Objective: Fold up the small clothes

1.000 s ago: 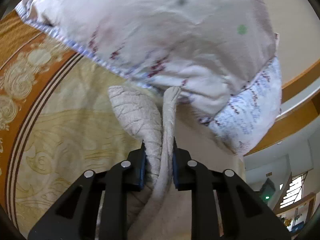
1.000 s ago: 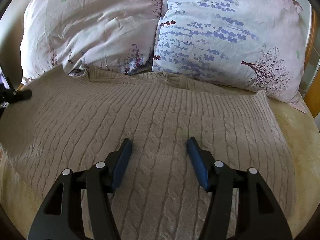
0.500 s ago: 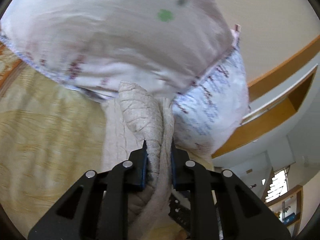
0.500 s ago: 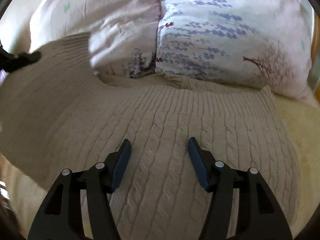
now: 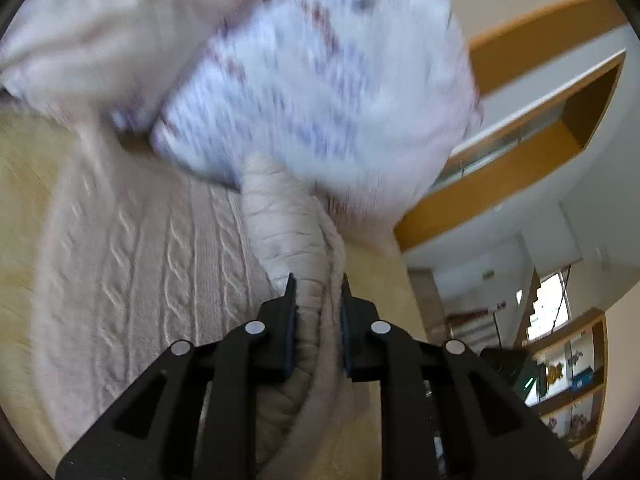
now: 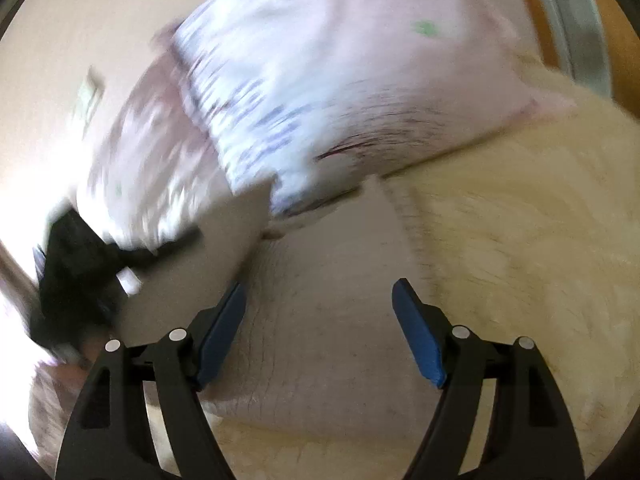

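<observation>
In the left wrist view, the left tool point(image 5: 317, 304) is pinching a bunched fold of the beige cable-knit sweater point(image 5: 160, 264) between its two nearly closed pads. The gathered knit rises in a wrinkled ridge ahead of the tips, up to the lower edge of a floral pillow point(image 5: 320, 76). The rest of the sweater lies flat on the yellow bedspread point(image 5: 24, 184) to the left of the tool. A paler pillow point(image 5: 100, 28) sits just left of the floral one. At the right, a shelf unit point(image 5: 568, 368) holds small items too blurred to name.

In the right wrist view, which is heavily blurred, the right tool point(image 6: 320, 312) hangs over the sweater point(image 6: 320, 320) with its blue pads spread; its jaws have just been opening and nothing is gripped between them. The knit lies below and between the pads, on the bedspread point(image 6: 540, 240). The left tool point(image 6: 80, 264) appears dark at the left edge, holding a raised flap of the sweater. The pillows point(image 6: 320, 72) lie beyond.
</observation>
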Demonstrator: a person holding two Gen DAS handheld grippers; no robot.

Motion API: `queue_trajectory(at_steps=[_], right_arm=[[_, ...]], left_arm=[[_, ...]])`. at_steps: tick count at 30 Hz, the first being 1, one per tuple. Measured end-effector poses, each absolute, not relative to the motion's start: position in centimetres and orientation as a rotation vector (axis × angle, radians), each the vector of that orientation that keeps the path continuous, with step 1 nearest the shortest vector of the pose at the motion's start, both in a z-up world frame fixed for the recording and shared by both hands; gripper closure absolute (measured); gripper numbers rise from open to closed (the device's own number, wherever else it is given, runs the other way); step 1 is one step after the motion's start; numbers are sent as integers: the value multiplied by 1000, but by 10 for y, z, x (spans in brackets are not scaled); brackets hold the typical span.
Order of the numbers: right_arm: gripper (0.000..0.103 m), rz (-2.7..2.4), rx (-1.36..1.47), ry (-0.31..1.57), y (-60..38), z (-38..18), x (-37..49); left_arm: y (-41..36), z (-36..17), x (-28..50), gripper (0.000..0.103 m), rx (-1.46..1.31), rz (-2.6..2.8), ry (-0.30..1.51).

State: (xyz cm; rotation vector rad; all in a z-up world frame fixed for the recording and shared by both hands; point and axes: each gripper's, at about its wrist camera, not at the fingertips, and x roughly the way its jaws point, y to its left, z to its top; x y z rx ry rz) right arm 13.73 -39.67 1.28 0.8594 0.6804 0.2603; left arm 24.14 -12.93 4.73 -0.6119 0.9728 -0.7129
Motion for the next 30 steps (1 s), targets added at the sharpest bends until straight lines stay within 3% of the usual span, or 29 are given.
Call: queue_trajectory(at_steps=[4,5,8,11,14,19,23,28,30], right_arm=[[26,294,934,702,-413,11,137],[26,312,935,710,-411,12,140],[26,404,984,754,-408,14,149],[26,498,1028,827,-399,8,161],[26,522,1013,902,-385,1,176],[31,546,938,996,-360,-8,193],[46,614,907,1020,-345,-10,200],[49,617,966,995,-341,-18,219],[55,592,1028,978,-347,-24,231]], left_arm=[[-148,28,241,81,-695,-891,1065],[-148,31,239,75,-689,-910,1063],[-119,56,219,42,-631,-921,940],[-76,75,203,29,-533,-760,815],[-42,73,204,26,-451,-578,799],[-19,36,220,26,-455,-459,929],[-19,15,221,26,-502,-490,997],[-30,8,224,27,-527,-559,1023],[-32,4,224,27,-543,-578,1039]])
